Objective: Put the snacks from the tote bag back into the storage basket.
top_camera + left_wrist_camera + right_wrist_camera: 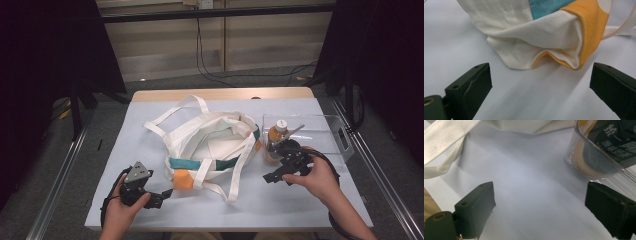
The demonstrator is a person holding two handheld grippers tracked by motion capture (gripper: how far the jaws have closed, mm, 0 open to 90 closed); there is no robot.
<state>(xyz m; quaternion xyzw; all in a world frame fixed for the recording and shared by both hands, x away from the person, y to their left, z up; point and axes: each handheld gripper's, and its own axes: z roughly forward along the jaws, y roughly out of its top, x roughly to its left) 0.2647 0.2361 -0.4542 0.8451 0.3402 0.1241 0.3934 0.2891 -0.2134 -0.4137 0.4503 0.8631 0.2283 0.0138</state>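
**Both grippers open: one at the bag's corner, one beside the bottle box**

High view: a cloth bag (210, 145) lies slumped and mouth-up in the middle of the white table (130, 200), its straps spread around it. The left gripper (162, 196) rests low on the table with its tips pointing at the bag's near orange corner, close but apart from it. The right gripper (276, 176) sits just in front of a clear plastic box (325, 132) in which a bottle (276, 140) with an orange body and pale cap stands upright, just beyond the fingertips.

Left gripper view: the jaws stand wide apart with nothing between them. The bag's folded corner (564, 50), white cloth with an orange and teal band, lies straight ahead of the fingers, a little past their tips, its lip sagging open toward them.

Right gripper view: the jaws are spread wide and empty over bare table. The box's corner (584, 157) is ahead of the right-hand finger and very near it; a strap (446, 142) lies ahead of the left-hand finger.

To do this well, I judge the left gripper should slide forward until one finger is under the upper lip, then pinch only that layer and lift to hold the mouth open. The right should rise over the box wall and close on the bottle below its cap, keeping clear of the strap.
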